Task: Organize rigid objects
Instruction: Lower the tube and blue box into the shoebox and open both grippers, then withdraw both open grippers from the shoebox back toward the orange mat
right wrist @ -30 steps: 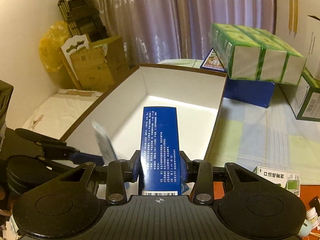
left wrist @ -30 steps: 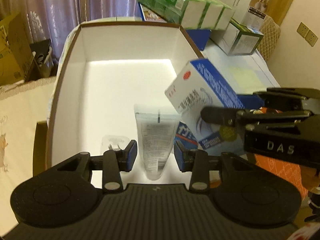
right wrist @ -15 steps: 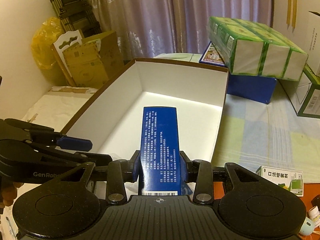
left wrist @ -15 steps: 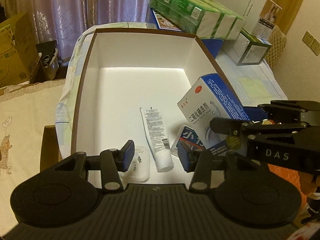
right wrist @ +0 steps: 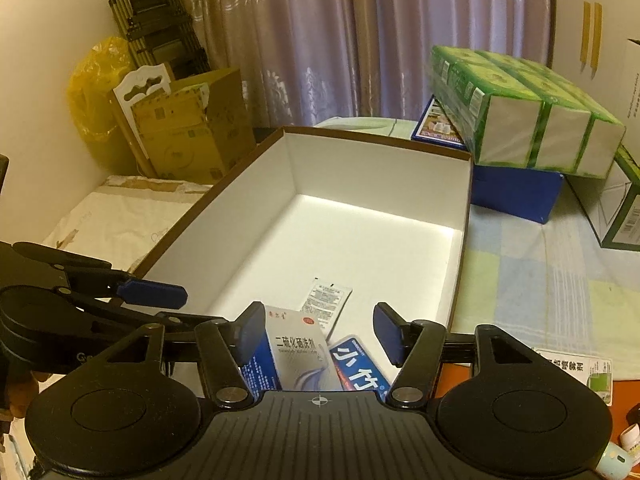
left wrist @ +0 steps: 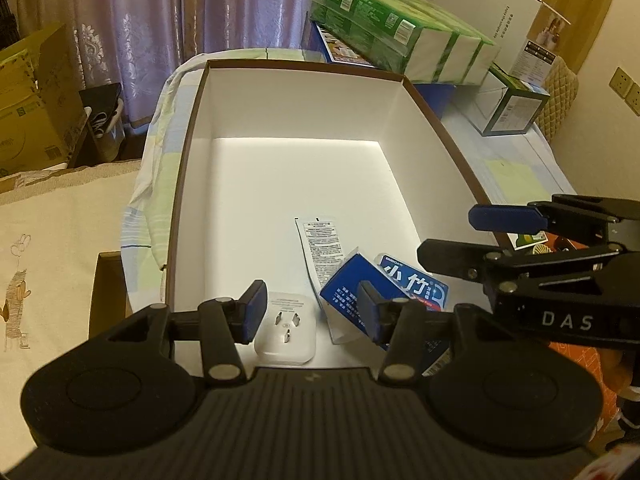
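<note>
A white open box with a brown rim point(left wrist: 304, 66) holds a clear printed tube point(left wrist: 320, 248), a white plug adapter point(left wrist: 286, 328), a blue toothpaste box point(left wrist: 412, 284) and a blue medicine box point(left wrist: 344, 292). The medicine box lies tilted over the tube's end and the toothpaste box. My left gripper point(left wrist: 311, 310) hovers above the adapter, jaws opening, pads touching nothing. My right gripper point(right wrist: 320, 328) is also opening, and the medicine box point(right wrist: 298, 356) lies loose below it beside the toothpaste box point(right wrist: 358, 368) and the tube point(right wrist: 326, 304). Each gripper shows in the other's view.
Green-wrapped packs point(left wrist: 400, 44) sit on a blue box behind the white box. A white carton point(left wrist: 524, 28) and a green carton point(left wrist: 516, 108) stand at the back right. A small green-and-white box point(right wrist: 576, 372) lies on the checked cloth point(right wrist: 520, 272). Cardboard boxes point(left wrist: 32, 96) stand left.
The right jaws opened and the blue medicine box dropped from them into the white box. The left gripper widened and drew back from the tube, which now lies on the box floor.
</note>
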Available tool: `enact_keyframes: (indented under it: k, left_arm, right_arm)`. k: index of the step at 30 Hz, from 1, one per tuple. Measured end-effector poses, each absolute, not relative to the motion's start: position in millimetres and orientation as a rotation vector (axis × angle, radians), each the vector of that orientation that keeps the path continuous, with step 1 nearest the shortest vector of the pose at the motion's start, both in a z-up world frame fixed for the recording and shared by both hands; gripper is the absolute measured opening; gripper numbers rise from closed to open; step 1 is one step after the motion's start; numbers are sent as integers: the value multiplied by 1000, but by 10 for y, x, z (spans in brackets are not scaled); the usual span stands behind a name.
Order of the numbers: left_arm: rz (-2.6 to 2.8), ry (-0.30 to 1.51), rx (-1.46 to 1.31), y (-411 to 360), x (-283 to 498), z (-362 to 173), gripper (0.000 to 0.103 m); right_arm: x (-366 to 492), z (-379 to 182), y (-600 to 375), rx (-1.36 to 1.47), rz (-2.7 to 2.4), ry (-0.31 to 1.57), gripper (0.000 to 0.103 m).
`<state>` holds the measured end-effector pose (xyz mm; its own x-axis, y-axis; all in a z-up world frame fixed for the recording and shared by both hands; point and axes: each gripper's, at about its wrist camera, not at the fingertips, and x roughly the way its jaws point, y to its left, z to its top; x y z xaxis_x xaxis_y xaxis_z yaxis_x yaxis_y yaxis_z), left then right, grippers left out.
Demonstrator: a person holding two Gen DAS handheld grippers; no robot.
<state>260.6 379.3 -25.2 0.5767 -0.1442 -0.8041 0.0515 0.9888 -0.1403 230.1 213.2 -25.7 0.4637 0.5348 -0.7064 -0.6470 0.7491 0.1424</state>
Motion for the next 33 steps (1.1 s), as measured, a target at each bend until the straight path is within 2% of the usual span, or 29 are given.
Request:
enact_keyframes:
  k: [14,33]
  left_arm:
    - [-102,939,-95,3766,2441,-209,46]
    - [-121,867,-86,3399,1965,112,46]
  right_arm:
    - [2154,-214,1969,-141,726,818,58]
    - [1771,24,1447,-68,727,783,60]
